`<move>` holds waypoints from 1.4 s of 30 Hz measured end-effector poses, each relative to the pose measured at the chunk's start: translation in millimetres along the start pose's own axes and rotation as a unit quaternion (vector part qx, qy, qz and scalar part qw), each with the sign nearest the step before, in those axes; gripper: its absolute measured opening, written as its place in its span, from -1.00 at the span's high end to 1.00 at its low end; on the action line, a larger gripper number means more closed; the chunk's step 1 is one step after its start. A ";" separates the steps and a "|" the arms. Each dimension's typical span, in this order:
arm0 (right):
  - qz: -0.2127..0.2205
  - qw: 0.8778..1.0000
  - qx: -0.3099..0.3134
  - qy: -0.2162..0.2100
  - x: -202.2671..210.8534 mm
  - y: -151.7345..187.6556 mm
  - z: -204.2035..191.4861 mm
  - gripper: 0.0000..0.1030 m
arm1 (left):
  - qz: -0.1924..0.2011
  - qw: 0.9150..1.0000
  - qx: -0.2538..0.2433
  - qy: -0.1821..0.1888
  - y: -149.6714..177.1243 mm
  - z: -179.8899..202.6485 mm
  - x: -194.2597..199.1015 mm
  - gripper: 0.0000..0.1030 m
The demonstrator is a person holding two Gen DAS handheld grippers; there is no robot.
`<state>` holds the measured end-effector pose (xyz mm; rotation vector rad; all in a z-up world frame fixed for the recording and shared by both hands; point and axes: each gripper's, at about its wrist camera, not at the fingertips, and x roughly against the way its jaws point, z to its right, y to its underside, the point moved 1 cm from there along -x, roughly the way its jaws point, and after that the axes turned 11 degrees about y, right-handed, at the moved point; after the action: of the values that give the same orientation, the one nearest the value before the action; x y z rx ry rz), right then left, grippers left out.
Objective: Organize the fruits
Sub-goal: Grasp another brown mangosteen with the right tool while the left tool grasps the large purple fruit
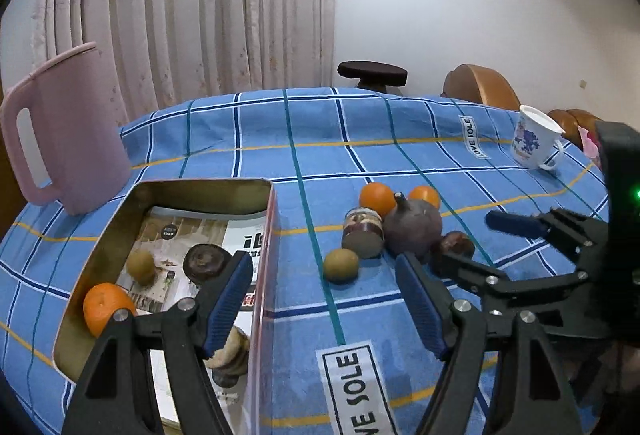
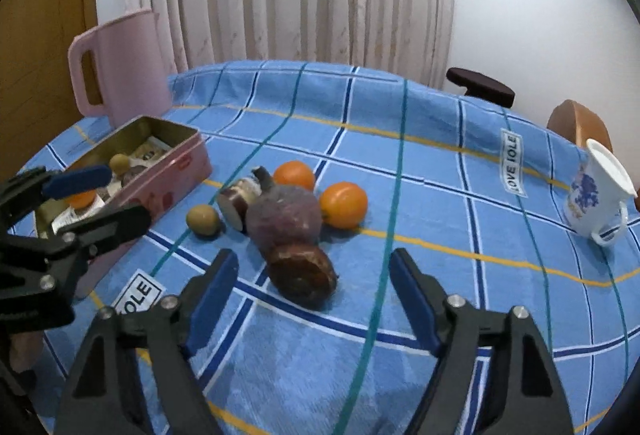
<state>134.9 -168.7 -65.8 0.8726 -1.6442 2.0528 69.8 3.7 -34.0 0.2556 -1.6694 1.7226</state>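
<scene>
Blue-checked cloth covers our counter (image 2: 440, 195); several fruits already sit in the tin (image 1: 262, 235) at left, six (image 2: 288, 223) wait mid-frame. We hold our left gripper (image 1: 324, 299) and right gripper (image 2: 312, 299) wide, empty.

- Left wrist view looks forward, low over the tin box (image 1: 264, 235), fruit ahead-right.
- Right wrist view faces the same fruit pile (image 2: 284, 219) closer, box far-left.
</scene>
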 end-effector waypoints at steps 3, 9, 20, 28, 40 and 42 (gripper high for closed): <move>-0.029 1.000 -0.005 -0.011 -14.4 0.4 1.0 -0.24 | -0.002 1.000 0.000 -0.001 -1.4 0.7 -2.8 -0.46; -0.034 0.999 -0.008 -0.037 -15.2 2.6 3.2 0.17 | -0.010 1.000 -0.008 0.000 -6.1 9.5 -12.4 -0.46; -0.007 0.996 -0.086 0.035 -3.6 8.9 66.2 0.17 | -0.043 0.997 -0.056 0.012 -24.2 50.5 -64.8 -0.45; -0.001 0.993 -0.111 0.034 0.5 8.7 75.7 0.16 | -0.056 0.994 -0.095 0.013 -21.4 71.1 -87.4 -0.15; 0.011 0.993 -0.111 0.038 4.5 9.9 75.8 0.15 | -0.059 0.995 -0.071 0.024 -22.6 65.7 -89.4 -0.03; 0.012 0.993 -0.110 0.040 5.0 9.8 75.6 0.15 | -0.057 0.996 -0.063 0.029 -22.1 64.1 -87.5 -0.03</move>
<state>142.9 -244.5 -60.0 0.6905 -1.8024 1.8520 125.6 -88.5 -59.2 0.2351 -1.6799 1.5200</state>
